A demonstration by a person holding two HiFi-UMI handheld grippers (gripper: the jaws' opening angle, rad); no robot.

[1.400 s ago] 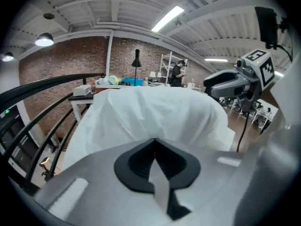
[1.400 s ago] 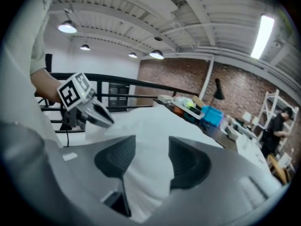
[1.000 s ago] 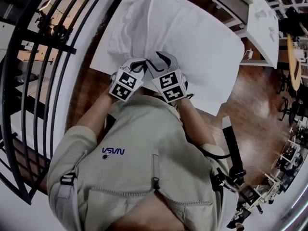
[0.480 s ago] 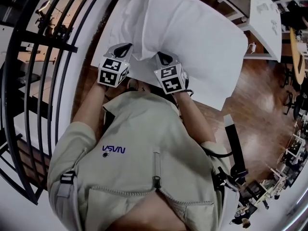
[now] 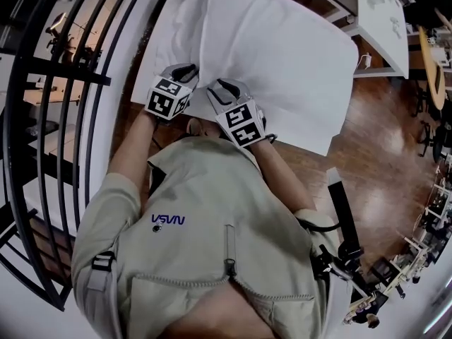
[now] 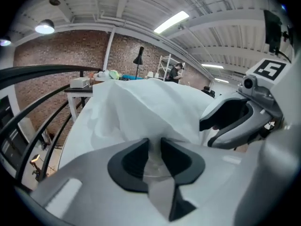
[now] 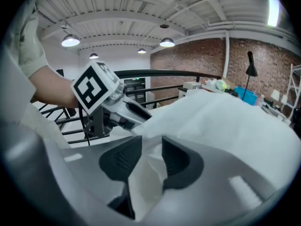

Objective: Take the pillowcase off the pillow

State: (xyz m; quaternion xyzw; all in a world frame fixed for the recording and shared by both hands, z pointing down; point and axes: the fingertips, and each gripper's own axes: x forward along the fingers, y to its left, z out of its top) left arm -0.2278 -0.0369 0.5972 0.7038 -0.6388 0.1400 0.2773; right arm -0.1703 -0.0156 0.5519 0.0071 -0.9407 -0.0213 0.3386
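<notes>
White pillowcase [image 5: 282, 55], pillow hidden inside, lies on table [image 5: 157, 48] at 12 o'clock. Left gripper [image 6: 155, 147] and right gripper [image 7: 151, 157] sit side by side at its 7 o'clock corner, probably hunting the open hem. Both angle downward, elbows tucked. Jaws have just been opening: part-open, cloth loose between pads.

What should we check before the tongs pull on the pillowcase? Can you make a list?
1. Pillowcase resting on the table: ok.
2. Cloth between the left tongs: ok.
3. Cloth between the right tongs: ok.
4. Tongs squeezing the cloth: not ok, both have just been opening.
5. Pillowcase's open end found: cannot tell, everything is white.
</notes>
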